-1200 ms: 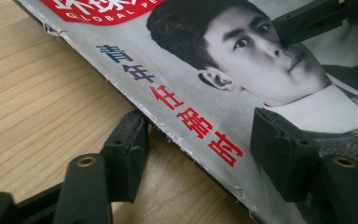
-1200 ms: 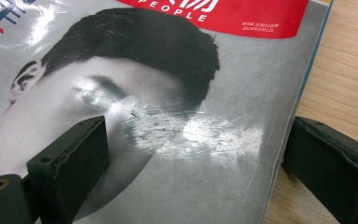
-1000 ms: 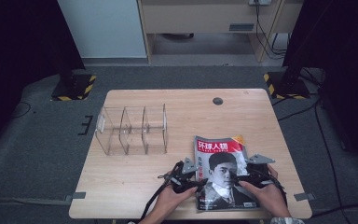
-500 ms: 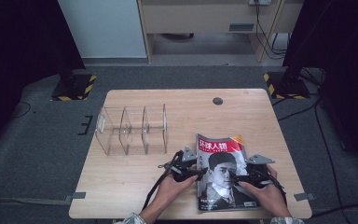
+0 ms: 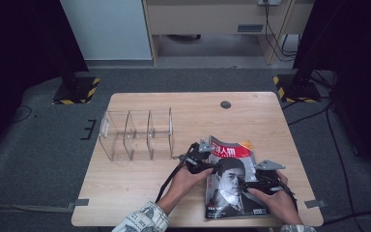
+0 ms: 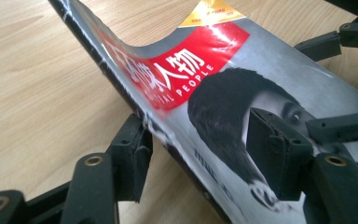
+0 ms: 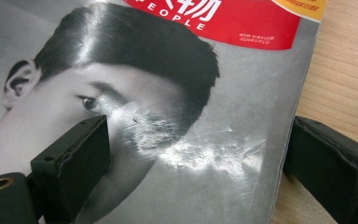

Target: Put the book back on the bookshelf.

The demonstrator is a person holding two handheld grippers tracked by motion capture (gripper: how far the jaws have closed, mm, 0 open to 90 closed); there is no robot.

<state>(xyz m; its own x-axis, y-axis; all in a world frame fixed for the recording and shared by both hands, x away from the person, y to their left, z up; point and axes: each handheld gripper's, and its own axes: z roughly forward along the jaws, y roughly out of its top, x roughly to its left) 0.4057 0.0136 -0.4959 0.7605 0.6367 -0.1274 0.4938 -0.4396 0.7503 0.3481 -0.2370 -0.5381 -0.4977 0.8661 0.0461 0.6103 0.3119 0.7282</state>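
Note:
A magazine [image 5: 232, 186] with a red title band and a portrait cover lies at the table's near right. My left gripper [image 5: 209, 167] is at its left spine edge. In the left gripper view the gripper [image 6: 200, 140] is open and straddles that raised spine: one jaw sits under and outside the edge, the other rests on the cover [image 6: 223, 70]. My right gripper [image 5: 249, 183] is over the cover's right part. In the right gripper view it [image 7: 205, 163] stands open, one jaw on the cover [image 7: 158, 93], the other past the magazine's right edge on the wood.
A clear acrylic divider rack [image 5: 136, 134] with several slots stands on the wooden table [image 5: 183, 106] left of the magazine. A small dark round hole [image 5: 225, 104] lies near the far edge. Black stands and cables are on the floor around the table.
My left gripper has moved forward and right to the magazine's spine edge, which now sits lifted between its jaws. The right gripper has stayed on the cover.

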